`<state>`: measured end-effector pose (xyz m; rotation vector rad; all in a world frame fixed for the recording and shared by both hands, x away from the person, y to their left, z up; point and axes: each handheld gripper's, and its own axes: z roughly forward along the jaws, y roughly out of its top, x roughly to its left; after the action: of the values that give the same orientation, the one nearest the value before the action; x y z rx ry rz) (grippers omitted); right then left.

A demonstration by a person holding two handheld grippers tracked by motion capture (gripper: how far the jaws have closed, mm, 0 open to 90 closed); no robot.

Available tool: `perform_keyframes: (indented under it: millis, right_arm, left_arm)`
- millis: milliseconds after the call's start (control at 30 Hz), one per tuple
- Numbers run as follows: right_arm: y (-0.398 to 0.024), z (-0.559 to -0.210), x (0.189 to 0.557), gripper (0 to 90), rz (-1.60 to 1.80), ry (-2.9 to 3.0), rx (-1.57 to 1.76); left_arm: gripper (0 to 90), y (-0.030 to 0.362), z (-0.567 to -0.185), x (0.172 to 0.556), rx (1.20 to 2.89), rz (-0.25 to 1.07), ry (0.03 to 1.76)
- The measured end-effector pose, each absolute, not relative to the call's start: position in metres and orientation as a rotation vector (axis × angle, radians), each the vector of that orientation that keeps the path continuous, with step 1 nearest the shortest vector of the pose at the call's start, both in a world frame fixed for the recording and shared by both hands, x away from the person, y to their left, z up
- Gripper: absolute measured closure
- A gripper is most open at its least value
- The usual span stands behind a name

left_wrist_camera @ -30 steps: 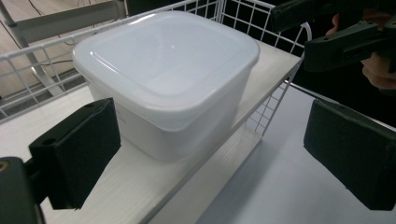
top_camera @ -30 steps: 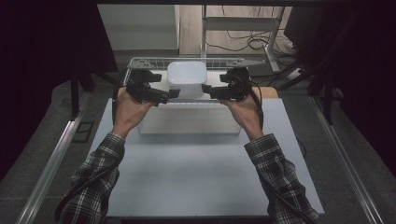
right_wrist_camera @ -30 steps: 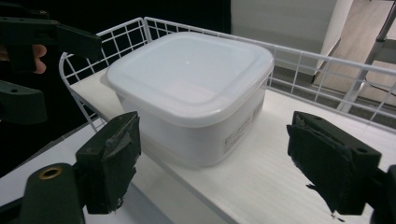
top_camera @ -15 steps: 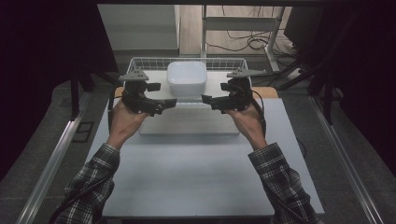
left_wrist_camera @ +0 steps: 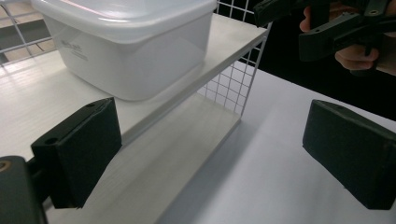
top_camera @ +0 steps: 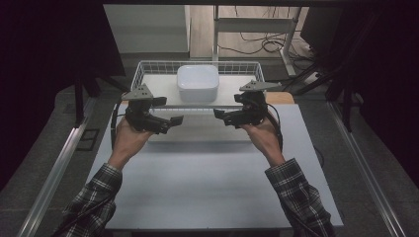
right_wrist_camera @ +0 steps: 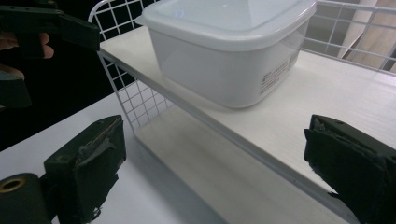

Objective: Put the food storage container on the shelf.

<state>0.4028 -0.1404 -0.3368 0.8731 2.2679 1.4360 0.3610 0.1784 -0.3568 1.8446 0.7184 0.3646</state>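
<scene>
Jaws stand wide on both tools, with nothing between them. From the high view, the left gripper (top_camera: 177,120) and the right gripper (top_camera: 217,112) face each other in front of a white wire rack (top_camera: 142,69), a clear gap between their tips. A white lidded container (top_camera: 197,83) sits in the middle of the rack's upper shelf (top_camera: 159,89), beyond both grippers and touched by neither. The rack stands at the far end of the pale table (top_camera: 197,187). Plaid sleeves come in from the bottom edge.

Left gripper view: its two black pads (left_wrist_camera: 79,149) are far apart. The container (left_wrist_camera: 130,46) rests on the wooden upper shelf (left_wrist_camera: 37,102), up and to the left, and the lower shelf board (left_wrist_camera: 177,158) runs between the pads. The right gripper (left_wrist_camera: 327,28) shows at the top right, held in a hand.

Right gripper view: the right gripper's jaws have just been opening and hold nothing. The container (right_wrist_camera: 224,51) sits on the upper shelf (right_wrist_camera: 289,116), a small label on its side, too blurred to read, I think. The left gripper (right_wrist_camera: 46,28) shows at the top left.
</scene>
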Motion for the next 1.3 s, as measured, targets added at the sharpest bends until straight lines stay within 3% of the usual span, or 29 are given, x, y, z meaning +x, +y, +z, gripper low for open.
perform_keyframes:
  millis: [1300]
  right_arm:
    - [-0.152, -0.385, 0.352, 0.0, 1.357, 2.317, 0.780]
  left_arm:
    - [2.3, 0.168, -0.412, 0.314, 1.879, 0.329, 0.740]
